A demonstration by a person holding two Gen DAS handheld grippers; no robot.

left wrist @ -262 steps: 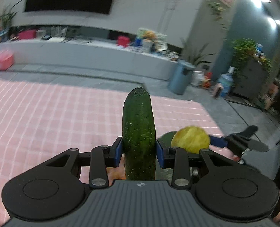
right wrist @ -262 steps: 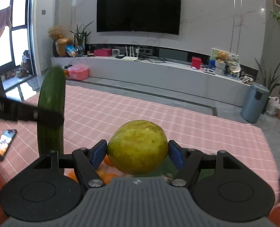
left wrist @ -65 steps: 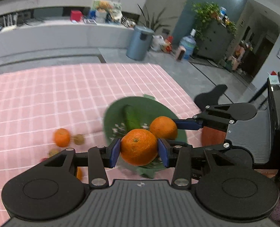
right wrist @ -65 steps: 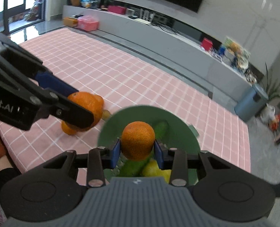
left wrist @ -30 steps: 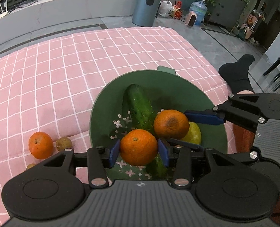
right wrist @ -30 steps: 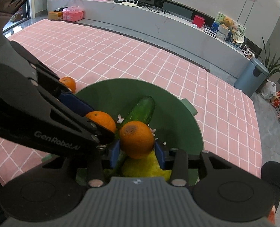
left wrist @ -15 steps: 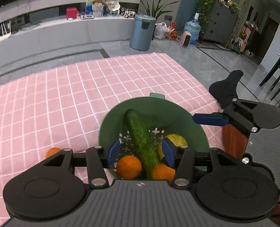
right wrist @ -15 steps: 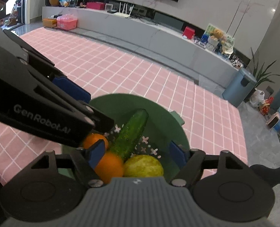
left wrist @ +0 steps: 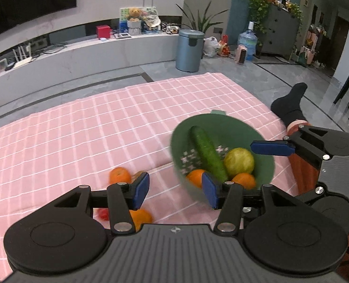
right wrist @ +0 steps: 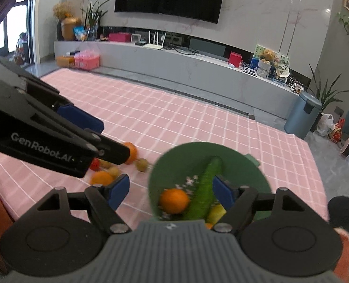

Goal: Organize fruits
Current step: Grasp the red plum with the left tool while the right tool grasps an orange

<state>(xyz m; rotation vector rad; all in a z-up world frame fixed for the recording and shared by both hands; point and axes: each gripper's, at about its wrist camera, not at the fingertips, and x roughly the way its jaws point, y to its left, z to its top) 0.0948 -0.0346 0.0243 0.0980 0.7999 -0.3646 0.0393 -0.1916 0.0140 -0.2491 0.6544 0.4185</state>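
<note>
The bowl (left wrist: 266,165) holds one cucumber (left wrist: 207,153), one lemon (left wrist: 239,161) and two oranges (left wrist: 195,176). Both grippers' fingers, left (left wrist: 175,191) and right (right wrist: 172,192), are spread, empty.

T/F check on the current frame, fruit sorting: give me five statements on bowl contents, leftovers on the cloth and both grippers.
1. The cucumber lies in the green bowl. True.
2. The bowl holds three oranges. False: two show, plus a yellow-green fruit.
3. The left gripper grips an orange. False: its jaws are open with nothing between them.
4. Fruit remains on the pink cloth. True.
5. The right gripper is shut. False: open.
</note>
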